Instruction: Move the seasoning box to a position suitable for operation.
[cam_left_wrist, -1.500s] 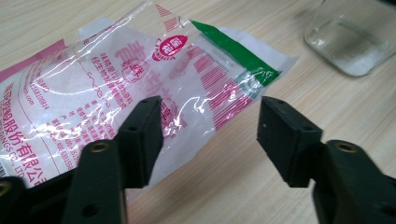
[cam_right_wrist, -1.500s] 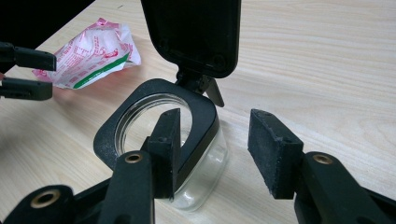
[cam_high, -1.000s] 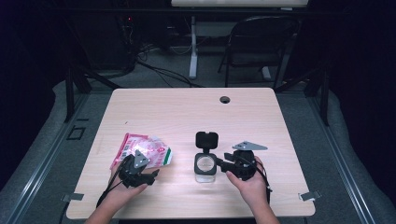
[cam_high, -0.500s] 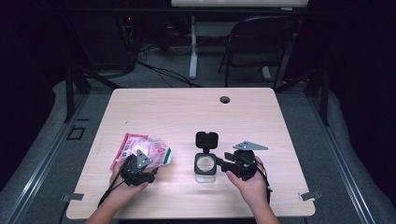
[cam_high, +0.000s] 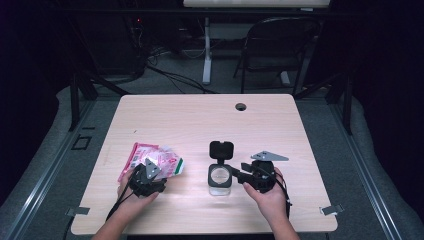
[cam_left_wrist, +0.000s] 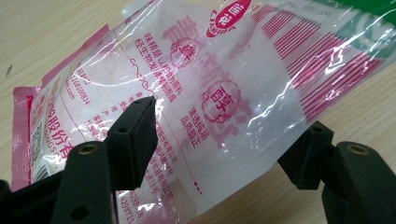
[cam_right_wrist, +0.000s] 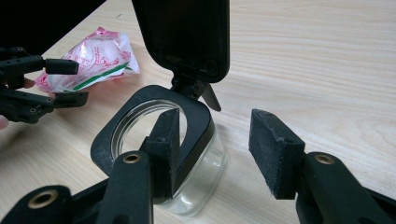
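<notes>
High view: the pink-and-white snack bag (cam_high: 152, 161) lies flat on the table (cam_high: 200, 120), left of centre. The left gripper (cam_high: 145, 176) sits at the bag's near edge. The clear jar (cam_high: 220, 179) stands right of centre with its black hinged lid (cam_high: 221, 149) flipped up and back. The right gripper (cam_high: 239, 175) points at the jar from the right, just beside it. The bag and the jar are well apart.

Left gripper view: the jaws stand spread, one on each side of the bag (cam_left_wrist: 210, 93), and nothing is clamped. The film is slick and crinkled. Judged risk: closing on the smooth middle panel could pinch only loose film, letting the bag slide out on lifting. A grip on the pink sealed edge at the left would likely be firmer.

Right gripper view: the jaws are apart. One pad (cam_right_wrist: 169, 140) overlaps the black rim (cam_right_wrist: 154, 135) of the jar; whether it touches cannot be told. The other pad (cam_right_wrist: 275, 154) stands clear on the far side. Judged risk: closing from this offset could push the jar sideways or tip it, since it is light and appears empty. The raised lid (cam_right_wrist: 187, 37) hangs over the opening; a knock could swing it down and block filling. The left gripper (cam_right_wrist: 70, 84) and the bag (cam_right_wrist: 100, 58) show beyond.
</notes>
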